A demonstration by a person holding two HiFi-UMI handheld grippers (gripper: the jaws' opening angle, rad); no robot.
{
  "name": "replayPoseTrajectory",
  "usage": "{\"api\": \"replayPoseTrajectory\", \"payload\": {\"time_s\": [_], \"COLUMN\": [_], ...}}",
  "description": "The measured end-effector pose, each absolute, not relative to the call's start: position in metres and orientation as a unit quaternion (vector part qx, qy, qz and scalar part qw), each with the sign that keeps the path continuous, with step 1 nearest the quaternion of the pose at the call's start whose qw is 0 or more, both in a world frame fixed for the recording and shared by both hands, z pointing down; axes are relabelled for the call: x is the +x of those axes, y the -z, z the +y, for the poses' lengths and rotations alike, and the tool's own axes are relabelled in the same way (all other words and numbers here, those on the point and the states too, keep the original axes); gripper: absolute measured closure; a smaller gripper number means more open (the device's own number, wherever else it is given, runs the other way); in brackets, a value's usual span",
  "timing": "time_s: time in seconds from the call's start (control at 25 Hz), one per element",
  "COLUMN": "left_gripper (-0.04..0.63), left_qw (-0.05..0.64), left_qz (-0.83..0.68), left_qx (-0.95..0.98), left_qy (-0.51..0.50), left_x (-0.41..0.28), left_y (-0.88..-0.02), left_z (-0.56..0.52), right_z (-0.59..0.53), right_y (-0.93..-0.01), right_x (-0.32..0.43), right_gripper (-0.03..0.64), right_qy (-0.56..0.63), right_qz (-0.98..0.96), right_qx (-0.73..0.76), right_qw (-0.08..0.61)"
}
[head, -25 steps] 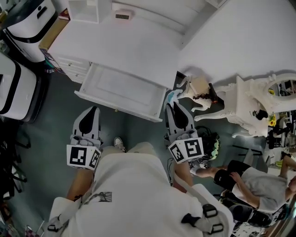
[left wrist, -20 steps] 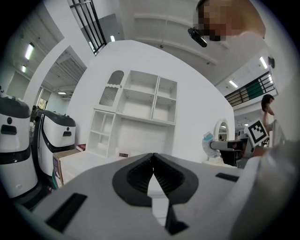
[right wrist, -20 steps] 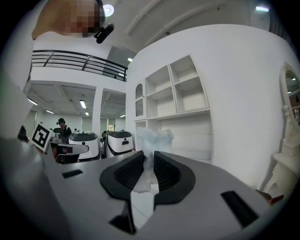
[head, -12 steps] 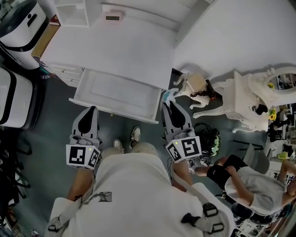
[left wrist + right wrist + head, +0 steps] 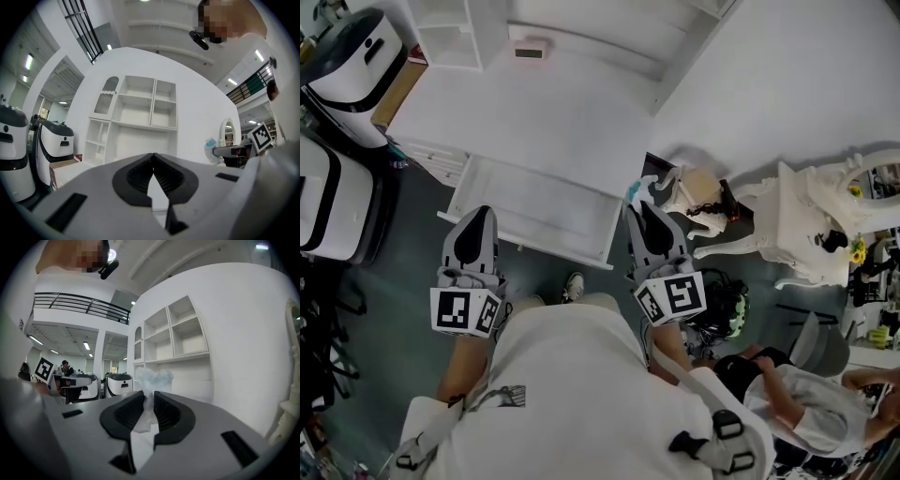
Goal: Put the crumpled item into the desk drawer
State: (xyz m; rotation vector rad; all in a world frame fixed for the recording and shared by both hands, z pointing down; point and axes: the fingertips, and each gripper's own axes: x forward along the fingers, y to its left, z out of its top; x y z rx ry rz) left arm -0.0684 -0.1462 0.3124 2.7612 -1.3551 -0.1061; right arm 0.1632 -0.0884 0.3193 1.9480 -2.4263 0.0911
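Note:
The white desk [image 5: 525, 103] has its drawer [image 5: 534, 208] pulled out toward me, and nothing shows inside it. My right gripper [image 5: 639, 201] is shut on a crumpled pale-blue tissue [image 5: 151, 379], which sticks out past the jaw tips [image 5: 637, 190] by the drawer's right end. In the right gripper view the tissue is pinched between the black pads [image 5: 165, 411]. My left gripper [image 5: 477, 212] hangs over the drawer's left front corner; in its own view [image 5: 153, 157] the jaws meet at the tips with nothing between them.
White shelving [image 5: 136, 112] rises behind the desk. White robot units [image 5: 352, 56] and a black frame stand at the left. An ornate white vanity with a mirror [image 5: 825, 211] is at the right, and a seated person [image 5: 797, 403] at the lower right.
Both grippers have moved forward toward the desk. The left one now overlaps the drawer's front corner; the tissue stays gripped in the right.

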Motion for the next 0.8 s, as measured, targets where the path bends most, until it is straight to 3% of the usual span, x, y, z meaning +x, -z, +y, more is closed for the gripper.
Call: {"api": "replayPoseTrajectory", "payload": {"time_s": [0.48,0.8], "left_gripper": [0.58,0.58], "left_qw": [0.06,0.072], "left_qz": [-0.476,-0.486], "left_qx": [0.877,0.871], "left_qy": [0.007,-0.002], "left_x": [-0.078,-0.093], "left_y": [-0.347,-0.357], "left_z": [-0.148,-0.155], "right_z": [-0.123,-0.154], "right_y": [-0.356,-0.41], "right_x": [0.157,0.127], "right_gripper": [0.54,0.538], "right_qy": [-0.042,-0.043], "right_qz": [-0.804,-0.815], "right_qx": [0.591,0.564], "right_qw": [0.05,0.129]}}
